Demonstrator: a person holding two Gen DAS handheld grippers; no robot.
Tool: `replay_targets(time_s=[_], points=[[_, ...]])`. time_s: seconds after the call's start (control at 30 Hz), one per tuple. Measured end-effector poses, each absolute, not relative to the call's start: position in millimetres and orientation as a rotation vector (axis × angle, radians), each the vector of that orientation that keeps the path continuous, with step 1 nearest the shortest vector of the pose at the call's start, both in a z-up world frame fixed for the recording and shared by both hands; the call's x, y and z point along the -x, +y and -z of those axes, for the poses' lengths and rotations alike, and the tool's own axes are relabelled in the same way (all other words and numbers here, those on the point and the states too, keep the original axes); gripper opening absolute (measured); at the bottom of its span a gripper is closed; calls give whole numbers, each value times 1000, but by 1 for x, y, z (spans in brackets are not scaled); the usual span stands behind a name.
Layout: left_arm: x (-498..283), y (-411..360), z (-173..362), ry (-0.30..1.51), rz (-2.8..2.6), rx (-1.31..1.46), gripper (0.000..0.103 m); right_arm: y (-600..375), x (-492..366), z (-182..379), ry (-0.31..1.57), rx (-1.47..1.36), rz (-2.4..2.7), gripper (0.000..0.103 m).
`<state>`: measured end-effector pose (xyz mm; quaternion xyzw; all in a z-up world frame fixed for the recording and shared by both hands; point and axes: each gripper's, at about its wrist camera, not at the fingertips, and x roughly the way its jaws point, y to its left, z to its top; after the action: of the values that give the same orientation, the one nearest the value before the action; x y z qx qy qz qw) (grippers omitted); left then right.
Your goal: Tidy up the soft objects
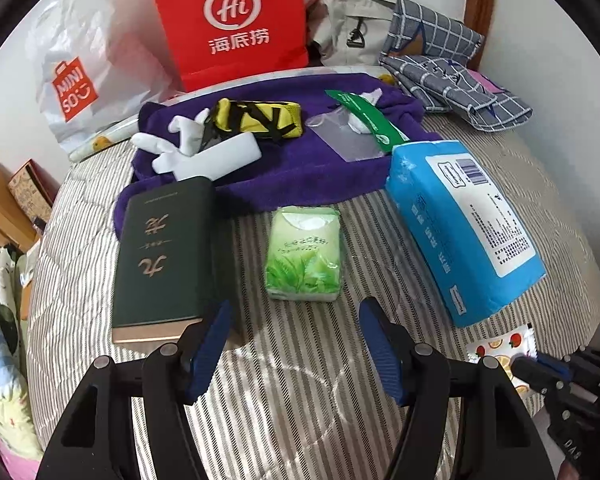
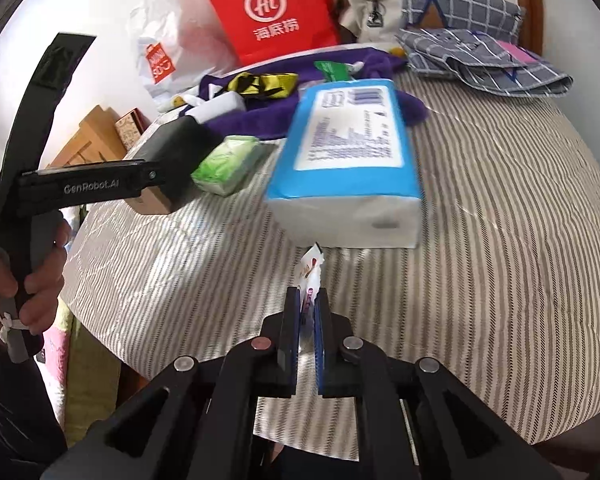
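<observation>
- A small fruit-printed sachet (image 2: 310, 276) is pinched between the nearly closed blue pads of the right gripper (image 2: 308, 304); its upper end sticks up above the fingertips, just in front of the blue tissue pack (image 2: 348, 152).
- The left gripper (image 1: 296, 344) is held about half open with nothing between its fingers; it hovers over the striped mattress cover (image 1: 300, 400), the green tissue packet (image 1: 303, 256) lying just ahead, apart from the pads.
- Step judged in hand: the sachet is being carried toward a resting place; the grouping of the soft packs is not yet done.
- Next move judged: a bare patch of cover must be chosen and the pads released without knocking the blue pack; the left gripper would need to drop over the green packet and close across its width.
- A dark green book (image 1: 168, 264) lies just left of the packet; white socks (image 1: 188, 148) rest on a purple towel (image 1: 300, 168) behind.
- The sachet's lower part is hidden by the pads; its print is blurred. The far bags are cut off at the frame edge.
</observation>
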<state>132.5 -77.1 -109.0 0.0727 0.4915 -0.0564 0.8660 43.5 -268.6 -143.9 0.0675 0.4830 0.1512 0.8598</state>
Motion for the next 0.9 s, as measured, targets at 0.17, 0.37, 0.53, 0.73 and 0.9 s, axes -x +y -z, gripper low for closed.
replay_targets(time_s=[0.17, 0.37, 0.53, 0.73, 0.9], points=[[-143, -90, 121, 1048, 118, -204, 64, -283, -51, 151, 1027, -147, -288, 12], [-159, -94, 132, 1074, 135, -194, 64, -295, -58, 162, 1050, -138, -268, 20], [-174, -99, 141, 1092, 131, -207, 64, -288, -63, 163, 1046, -81, -263, 53], [-189, -101, 151, 1116, 114, -224, 64, -274, -67, 170, 1065, -56, -283, 67], [-197, -103, 154, 1119, 100, -249, 65, -256, -67, 174, 1052, 21, -271, 82]])
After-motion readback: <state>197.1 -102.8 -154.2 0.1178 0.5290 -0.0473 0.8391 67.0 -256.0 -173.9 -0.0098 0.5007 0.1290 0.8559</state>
